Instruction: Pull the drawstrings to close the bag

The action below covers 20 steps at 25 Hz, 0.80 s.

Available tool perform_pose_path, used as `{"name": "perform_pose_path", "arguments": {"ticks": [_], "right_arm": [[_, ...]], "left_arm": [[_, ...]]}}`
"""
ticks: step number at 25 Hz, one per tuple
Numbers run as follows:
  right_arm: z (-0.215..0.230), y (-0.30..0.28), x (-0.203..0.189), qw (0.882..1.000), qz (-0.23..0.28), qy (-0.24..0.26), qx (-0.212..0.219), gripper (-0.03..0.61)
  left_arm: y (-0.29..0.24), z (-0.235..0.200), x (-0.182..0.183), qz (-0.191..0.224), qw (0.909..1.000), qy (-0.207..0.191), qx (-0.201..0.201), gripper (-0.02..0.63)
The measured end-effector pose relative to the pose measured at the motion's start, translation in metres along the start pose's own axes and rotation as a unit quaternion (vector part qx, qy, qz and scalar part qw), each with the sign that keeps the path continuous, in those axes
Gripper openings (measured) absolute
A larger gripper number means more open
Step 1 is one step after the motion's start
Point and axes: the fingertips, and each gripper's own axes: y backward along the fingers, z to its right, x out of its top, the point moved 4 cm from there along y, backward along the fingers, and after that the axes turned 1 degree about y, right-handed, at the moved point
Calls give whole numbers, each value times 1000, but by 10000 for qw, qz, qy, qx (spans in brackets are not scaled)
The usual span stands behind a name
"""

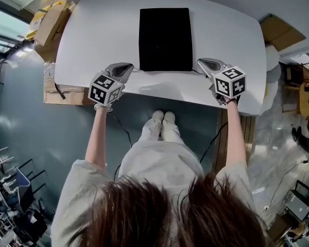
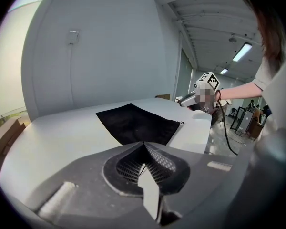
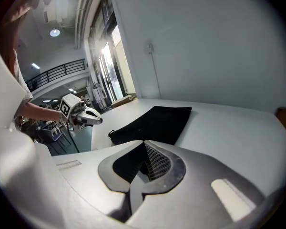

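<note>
So the biggest thing in shot was the white table with rounded corners (image 1: 92, 45), sitting on a glossy dark grey floor (image 1: 20, 122). A few brown cardboard boxes (image 1: 49, 22) were stacked off its far left corner.

The person was standing at the near edge of the table in a pale loose top (image 1: 159, 163), with both bare forearms stretched out over it.

The bag was a flat black rectangular fabric pouch (image 1: 165, 39). It was lying smooth on the middle of the tabletop with its mouth end facing the person, a little way in from the near edge. Nothing was lying on it or touching it.

The left grey hand-held gripper (image 1: 129, 67) was over the near edge of the table, just outside the pouch's near left corner and pointing at it. Its own view showed the jaws pressed fully together with nothing in them.

The right grey hand-held gripper (image 1: 202, 63) was doing pretty much the same at the near right corner. Its jaws were closed tight and empty too.

Smallest bit was the thin black drawstring ends (image 1: 136, 70), which poked out sideways from each near corner of the pouch and lay loose on the table. Each gripper tip was close to its cord but not on it. I couldn't tell if the tips were touching the table.
</note>
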Motion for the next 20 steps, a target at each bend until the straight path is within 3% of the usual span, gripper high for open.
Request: {"name": "perform_pose_path", "arguments": {"ticks": [10,20], "right_arm": [[7,-11,-32,9981,-601,95,-41,12],[8,-26,-54,9873,-1418,714,-4,37]], "left_arm": [[-16,-5,-20,-421,9982,-391,-143,-5],[-26,-10,-32,-893,9914,-905,-319,38]]}}
